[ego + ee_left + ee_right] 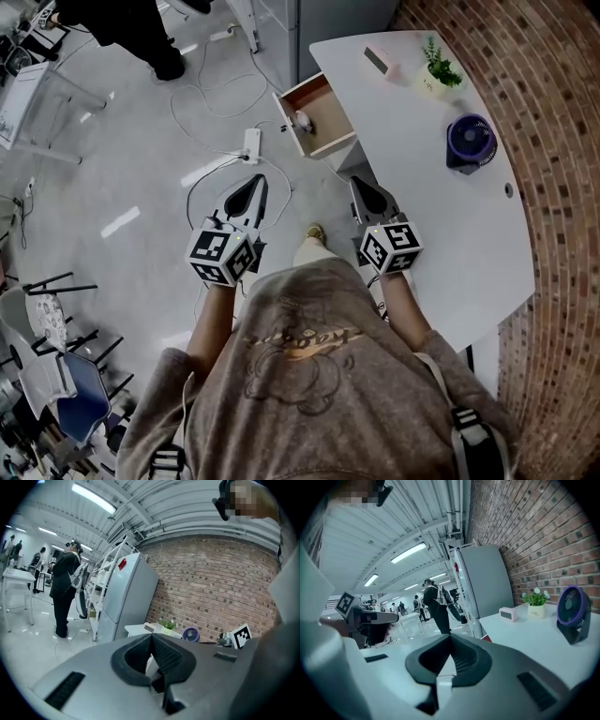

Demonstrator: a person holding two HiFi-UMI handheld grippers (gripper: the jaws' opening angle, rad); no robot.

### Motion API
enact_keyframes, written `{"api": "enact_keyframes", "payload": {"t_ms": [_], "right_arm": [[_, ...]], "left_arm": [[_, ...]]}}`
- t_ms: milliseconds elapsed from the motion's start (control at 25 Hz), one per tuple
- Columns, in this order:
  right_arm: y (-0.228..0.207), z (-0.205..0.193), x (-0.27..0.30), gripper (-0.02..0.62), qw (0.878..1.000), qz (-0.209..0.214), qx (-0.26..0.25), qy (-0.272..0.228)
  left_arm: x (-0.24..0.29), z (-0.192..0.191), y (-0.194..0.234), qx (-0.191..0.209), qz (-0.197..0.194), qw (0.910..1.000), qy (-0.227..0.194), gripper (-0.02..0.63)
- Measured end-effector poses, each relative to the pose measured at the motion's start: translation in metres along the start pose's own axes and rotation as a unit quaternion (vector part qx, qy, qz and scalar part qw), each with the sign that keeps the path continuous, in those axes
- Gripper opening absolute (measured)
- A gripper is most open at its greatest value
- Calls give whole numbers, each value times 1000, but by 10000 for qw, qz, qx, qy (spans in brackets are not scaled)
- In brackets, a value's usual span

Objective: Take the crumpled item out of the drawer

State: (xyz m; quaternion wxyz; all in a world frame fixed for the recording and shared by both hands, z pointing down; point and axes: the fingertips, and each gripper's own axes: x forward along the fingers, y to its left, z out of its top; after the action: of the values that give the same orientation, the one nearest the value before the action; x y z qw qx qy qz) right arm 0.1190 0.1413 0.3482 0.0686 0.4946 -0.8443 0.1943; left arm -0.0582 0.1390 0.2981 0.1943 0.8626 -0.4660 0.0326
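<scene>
At the top centre of the head view, the drawer (326, 114) stood pulled out from the white desk (450, 225), with the crumpled item (302, 120) lying inside it. Below, the left tongs (251, 185) and right tongs (360, 184) were clenched on nothing.

I see white table (441, 234) right, drawer (330, 112) open on its left edge; on top purple fan (470, 141) mid, potted plant (437, 70) and pink box (382, 61) far. Floor (141, 187) left: power strip (251, 143).

Wooden drawer (328, 105); smooth table (441, 246) (matt white); rough brick wall (562, 112).
</scene>
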Motion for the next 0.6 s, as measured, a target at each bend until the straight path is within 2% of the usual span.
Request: {"api": "enact_keyframes", "payload": {"t_ms": [120,600], "right_arm": [[-17,11,18,-5,10000,63,-1,57],[-71,32,85,-5,9987,454,53,229]], "left_arm": [[21,12,6,-48,170,9998,-30,8],[82,21,30,-30,383,9992,80,8]]}}
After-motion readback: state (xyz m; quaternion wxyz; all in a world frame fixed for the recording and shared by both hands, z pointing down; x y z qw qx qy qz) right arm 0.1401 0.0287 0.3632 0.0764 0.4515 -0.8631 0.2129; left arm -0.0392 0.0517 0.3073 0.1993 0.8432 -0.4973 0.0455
